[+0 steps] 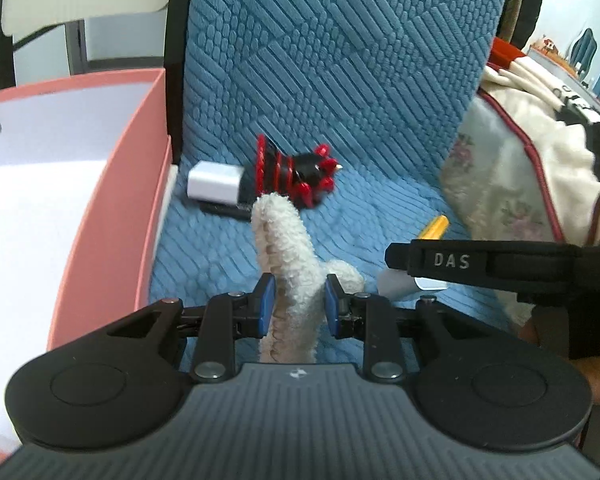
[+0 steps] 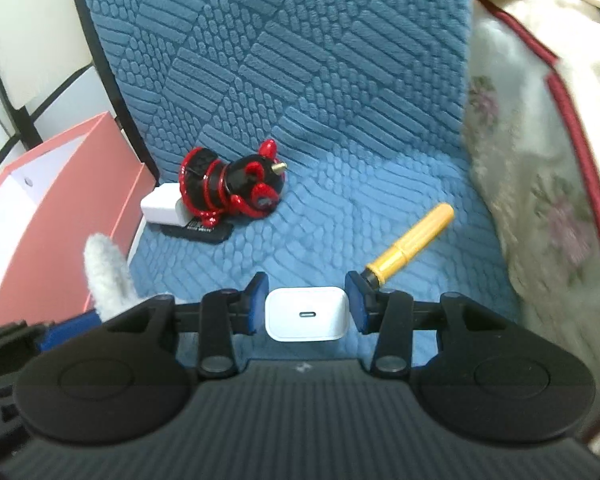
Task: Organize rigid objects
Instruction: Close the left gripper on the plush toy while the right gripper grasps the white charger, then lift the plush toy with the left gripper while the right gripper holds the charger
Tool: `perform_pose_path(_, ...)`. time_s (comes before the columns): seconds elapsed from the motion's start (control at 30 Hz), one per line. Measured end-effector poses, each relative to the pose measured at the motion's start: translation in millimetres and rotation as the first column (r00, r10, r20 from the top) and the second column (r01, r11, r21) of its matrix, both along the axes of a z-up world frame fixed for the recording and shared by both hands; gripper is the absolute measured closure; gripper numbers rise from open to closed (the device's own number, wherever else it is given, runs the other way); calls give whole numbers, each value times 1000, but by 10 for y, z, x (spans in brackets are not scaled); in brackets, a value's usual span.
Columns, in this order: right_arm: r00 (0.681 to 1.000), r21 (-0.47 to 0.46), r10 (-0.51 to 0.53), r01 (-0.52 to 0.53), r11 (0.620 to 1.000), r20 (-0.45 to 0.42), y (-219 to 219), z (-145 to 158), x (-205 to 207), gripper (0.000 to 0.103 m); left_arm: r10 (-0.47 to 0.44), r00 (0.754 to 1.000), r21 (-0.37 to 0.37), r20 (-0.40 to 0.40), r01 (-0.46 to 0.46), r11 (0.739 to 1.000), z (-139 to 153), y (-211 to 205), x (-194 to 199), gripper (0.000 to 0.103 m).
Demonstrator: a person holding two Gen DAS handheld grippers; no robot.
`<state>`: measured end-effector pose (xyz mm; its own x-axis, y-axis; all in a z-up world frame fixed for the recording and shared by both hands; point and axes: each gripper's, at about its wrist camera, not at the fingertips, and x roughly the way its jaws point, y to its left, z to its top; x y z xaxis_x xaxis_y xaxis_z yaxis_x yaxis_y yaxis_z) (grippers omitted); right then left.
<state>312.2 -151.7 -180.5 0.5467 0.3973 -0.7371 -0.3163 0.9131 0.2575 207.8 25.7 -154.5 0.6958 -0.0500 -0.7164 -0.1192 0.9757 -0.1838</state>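
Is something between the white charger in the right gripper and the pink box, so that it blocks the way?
Yes, partly. The left gripper, shut on a fluffy white toy, sits between the white charger in the right gripper and the pink box.

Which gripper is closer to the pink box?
Left. The left gripper, holding a fluffy white toy, is right beside the pink box. The right gripper, holding a white charger, is farther away.
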Motion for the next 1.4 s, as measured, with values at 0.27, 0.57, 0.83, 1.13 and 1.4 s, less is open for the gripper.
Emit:
perform_pose_path(0.27, 997, 27, -64, 65, 998, -37, -194, -67, -397, 57, -25, 999, -43, -38, 24, 999, 17, -46, -207, 72)
perform_pose_path(0.57, 998, -10, -53, 53, 999, -29, -169, -97, -462, 57, -14, 994, -37, -110, 10, 999, -153, -46, -212, 72)
perform_pose_path(0.83, 984, 66, -96, 107, 992, -151, -306, -164, -532, 57, -12, 990, -79, -139, 1, 997, -249, 43, -190, 72)
perform_pose_path(1.13, 980, 48, -107, 117, 992, -169, -300, -172, -670, 56, 5, 988, -164, -158, -31, 986, -287, 122, -142, 50)
perform_pose_path(1.4, 986, 14, -76, 80, 997, -149, -275, -159, -819, 54, 16, 989, -185, -148, -44, 982, -274, 110, -85, 35)
